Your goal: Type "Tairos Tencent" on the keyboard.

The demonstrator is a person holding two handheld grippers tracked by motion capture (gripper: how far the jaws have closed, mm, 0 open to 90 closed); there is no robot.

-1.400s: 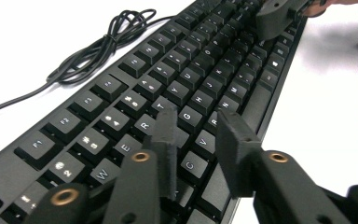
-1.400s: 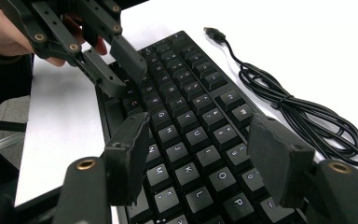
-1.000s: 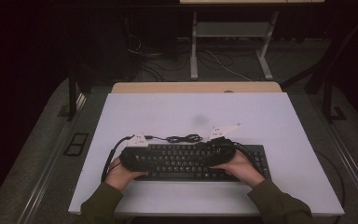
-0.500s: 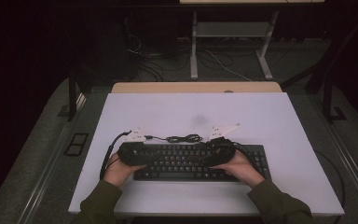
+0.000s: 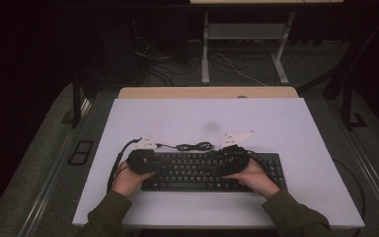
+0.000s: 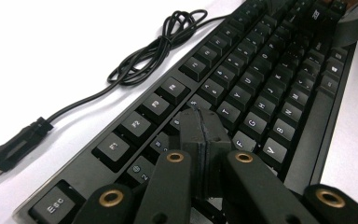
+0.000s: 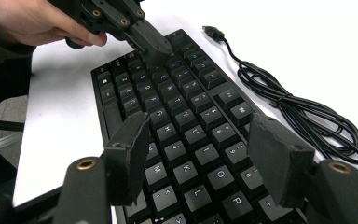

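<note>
Left hand-held gripper point(image 6: 200, 135) jaws just closed empty, prob. touching keyboard point(image 6: 242, 98); right point(image 7: 205, 154) open.

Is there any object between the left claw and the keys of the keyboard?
No, nothing visible. The left claw, closed with nothing in it, is right over the keyboard; the cable lies aside on the table.

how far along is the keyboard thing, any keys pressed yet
Looks set up: the keyboard lies flat, its cable loose beside it. In hand: the left gripper, jaws just closed with nothing between them, tips over the upper-left keys; contact is unclear. The right gripper hovers open. Any pressing looks barely begun.
</note>
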